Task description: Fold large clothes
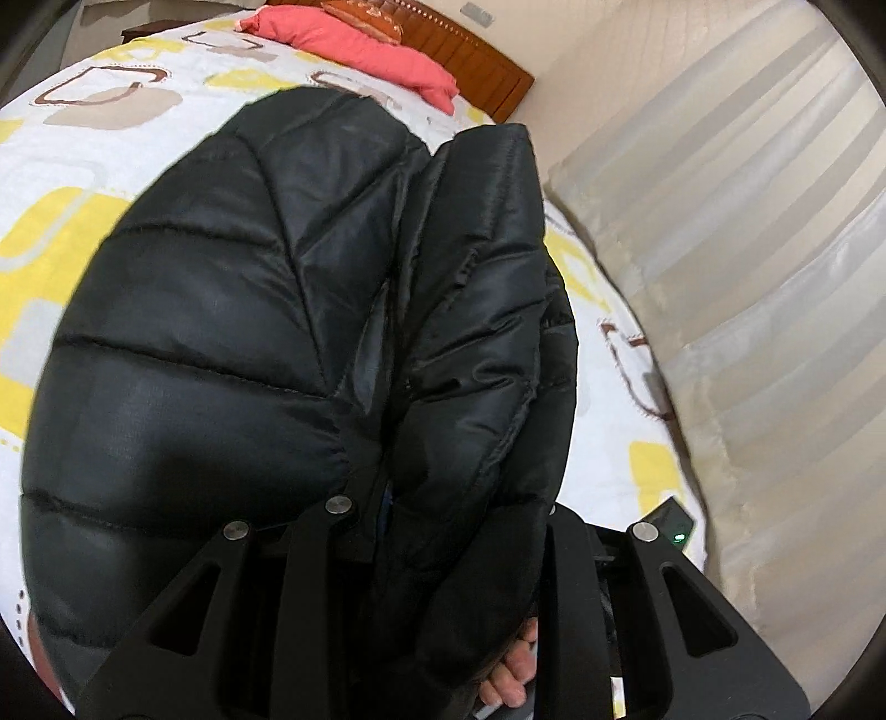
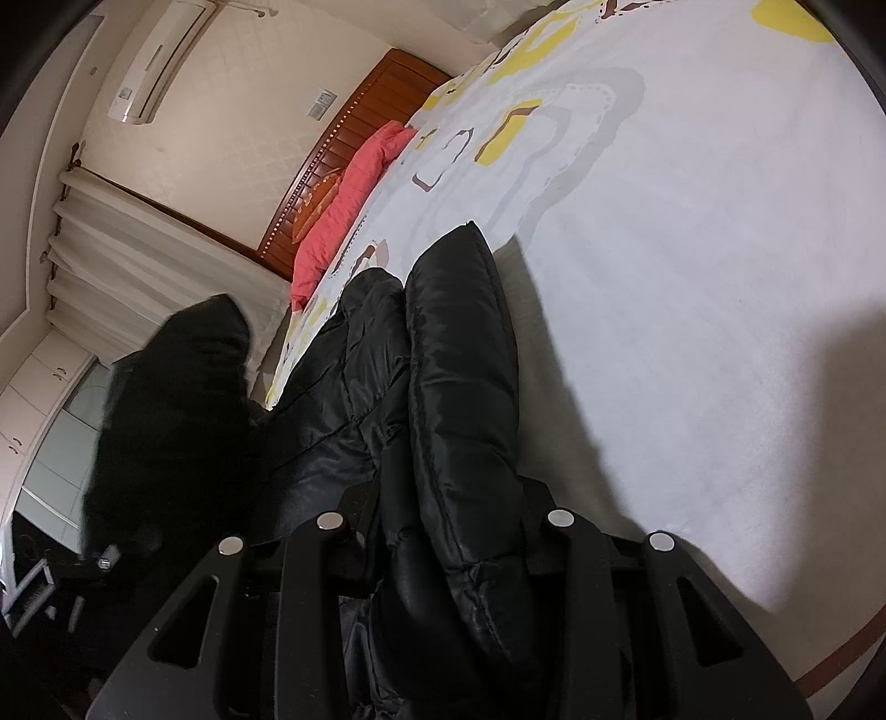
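A black quilted puffer jacket [image 1: 249, 332] fills the middle of the left wrist view, bunched in thick folds over the bed sheet [image 1: 83, 166]. My left gripper [image 1: 443, 498] is shut on a fold of it, and the padding hides the fingertips. A person's hand [image 1: 515, 675] shows under the jacket at the bottom. In the right wrist view the jacket [image 2: 459, 387] runs away from me in two long rolls, and my right gripper [image 2: 448, 515] is shut on its near end. A blurred black mass [image 2: 177, 399] hangs at the left; I cannot tell what it is.
The bed has a white sheet with yellow and brown shapes [image 2: 692, 277], with a broad bare stretch to the right. A red pillow [image 1: 354, 44] lies against the wooden headboard [image 1: 470, 50]. Pale curtains [image 1: 747, 221] hang beside the bed. An air conditioner [image 2: 160, 61] is on the wall.
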